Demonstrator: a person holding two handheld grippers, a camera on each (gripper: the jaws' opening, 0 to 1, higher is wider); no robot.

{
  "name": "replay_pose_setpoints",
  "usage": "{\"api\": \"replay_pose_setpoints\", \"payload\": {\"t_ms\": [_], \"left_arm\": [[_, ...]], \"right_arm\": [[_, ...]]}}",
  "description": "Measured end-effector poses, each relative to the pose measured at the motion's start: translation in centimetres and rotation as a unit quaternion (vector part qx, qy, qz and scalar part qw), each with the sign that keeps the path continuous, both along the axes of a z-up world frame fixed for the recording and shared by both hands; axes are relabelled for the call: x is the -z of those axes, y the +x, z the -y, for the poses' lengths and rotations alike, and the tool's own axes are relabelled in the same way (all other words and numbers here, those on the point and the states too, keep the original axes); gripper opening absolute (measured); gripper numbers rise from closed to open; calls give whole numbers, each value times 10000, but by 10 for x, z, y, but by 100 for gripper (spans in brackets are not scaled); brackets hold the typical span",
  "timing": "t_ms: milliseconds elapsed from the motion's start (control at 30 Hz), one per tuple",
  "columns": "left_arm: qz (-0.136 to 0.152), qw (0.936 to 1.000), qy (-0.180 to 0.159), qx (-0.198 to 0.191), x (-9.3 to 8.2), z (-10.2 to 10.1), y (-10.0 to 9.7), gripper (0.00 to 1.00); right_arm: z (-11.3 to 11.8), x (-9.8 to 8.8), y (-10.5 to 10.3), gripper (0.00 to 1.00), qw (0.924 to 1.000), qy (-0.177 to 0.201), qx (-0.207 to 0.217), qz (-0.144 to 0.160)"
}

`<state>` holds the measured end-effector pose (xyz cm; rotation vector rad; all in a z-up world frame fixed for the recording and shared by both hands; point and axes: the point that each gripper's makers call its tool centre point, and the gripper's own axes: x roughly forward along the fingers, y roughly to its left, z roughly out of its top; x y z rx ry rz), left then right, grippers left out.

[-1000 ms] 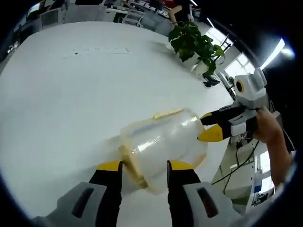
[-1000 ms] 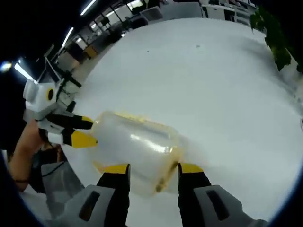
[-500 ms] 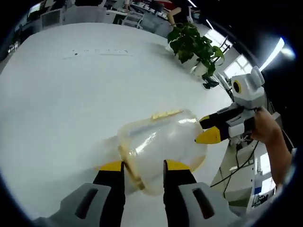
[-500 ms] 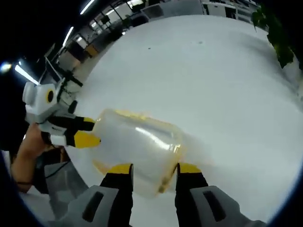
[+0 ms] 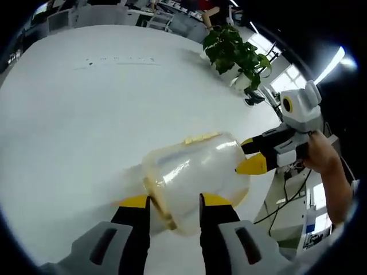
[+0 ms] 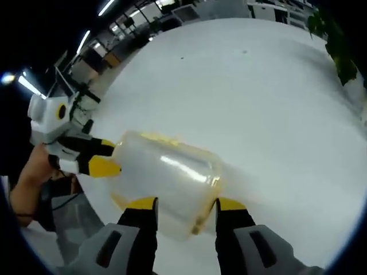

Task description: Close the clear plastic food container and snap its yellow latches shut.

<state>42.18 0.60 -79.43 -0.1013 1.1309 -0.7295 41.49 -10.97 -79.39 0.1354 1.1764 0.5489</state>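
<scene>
Right between both pairs of tongs sits the clear plastic container [image 5: 192,177], resting on the white counter [image 5: 80,109] near its edge. In the left gripper view, the left tongs [image 5: 173,201] rise on either side of the container's near end, their yellow tips set against a yellow latch [image 5: 157,201] that runs along that end; the jaws are narrowed around the container's end but whether they actually squeeze it cannot be told. At the far end of the container from these tongs, the right tongs [image 5: 252,154] come in with yellow tips touching the container's wall, held by a person's hand [image 5: 321,157]. A second yellow latch [image 5: 202,138] lies on the long side of the container turned away from the left tongs.

In the right gripper view, the right tongs [image 6: 182,204] stand astride the container [image 6: 166,177] at the opposite end, jaw tips on either side of the yellowish rim; again the jaws are parted about the container's width and a firm grip cannot be confirmed. Beyond the container from here, the left tongs [image 6: 100,157] press their yellow tips on its far end, with a hand [image 6: 34,172] behind them.

Well beyond the container from the left tongs, a leafy potted plant [image 5: 235,54] stands at the counter's far edge.
</scene>
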Motion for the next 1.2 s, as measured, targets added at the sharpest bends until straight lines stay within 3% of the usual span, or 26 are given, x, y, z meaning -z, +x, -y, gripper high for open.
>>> {"api": "replay_pose_setpoints", "payload": {"t_ms": [100,333,433,567,700,900,1000,1200], "left_arm": [[0,10000,14,93,-1,2,-4,33],[184,9997,-114,136,0,-1,-2,36],[303,9990,-171,297,1,-2,-3,38],[397,9981,-214,414,3,-2,-6,43],[458,9973,-275,510,3,0,-9,46],[624,9958,-183,646,0,-9,-4,46],[680,9951,-165,693,-4,-16,-2,46],[755,9941,-93,779,-9,-25,4,46]], "right_arm": [[-1,0,1,39,9997,-78,-139,184],[-1,1,1,40,9995,-122,-158,246],[-1,-1,4,41,9977,-268,-384,481],[-2,-2,-1,41,9955,-430,-612,584],[0,-3,-1,41,9961,-367,-559,571],[3,-9,1,41,9940,-495,-695,687],[3,-19,10,37,9906,-525,-789,984],[-2,-21,11,35,9879,-558,-1031,1017]]}}
